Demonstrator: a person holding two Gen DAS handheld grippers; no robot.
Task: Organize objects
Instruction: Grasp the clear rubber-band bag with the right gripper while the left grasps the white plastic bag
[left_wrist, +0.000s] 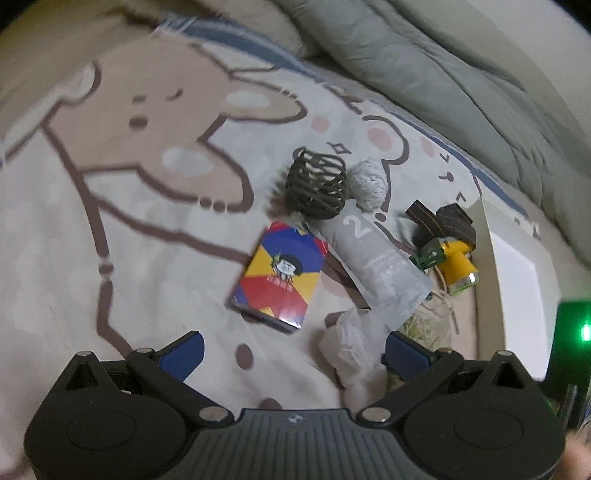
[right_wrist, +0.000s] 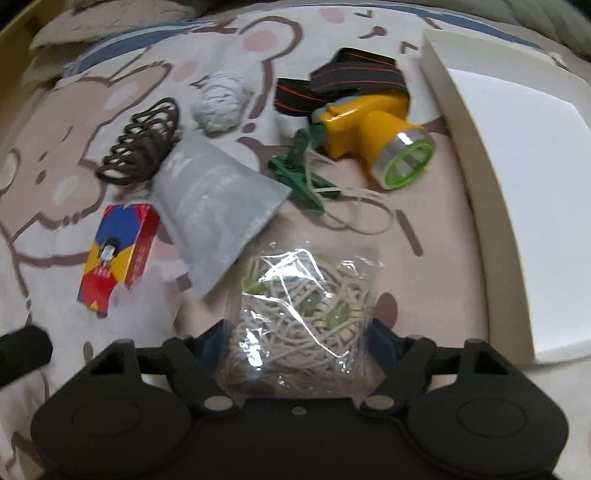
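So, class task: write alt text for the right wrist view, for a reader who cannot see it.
The right gripper straddles a clear bag of beige cord on a cartoon-print bedsheet. Behind lie a yellow headlamp, a green clip, a grey pouch and a colourful card box; a white box sits right.

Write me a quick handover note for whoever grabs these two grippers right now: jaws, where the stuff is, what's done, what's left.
Left gripper: jaws open, nothing held, above a crumpled white bag on the bed.
Right gripper: jaws astride the clear bag of cord; whether the pads press it cannot be told.
On the bedsheet: card box, grey pouch, wire ball, grey yarn ball, yellow headlamp, green clip.
White tray, to the right of the items, looks empty.
Done: nothing in the tray yet.
Left: all the items, likely the cord bag first.
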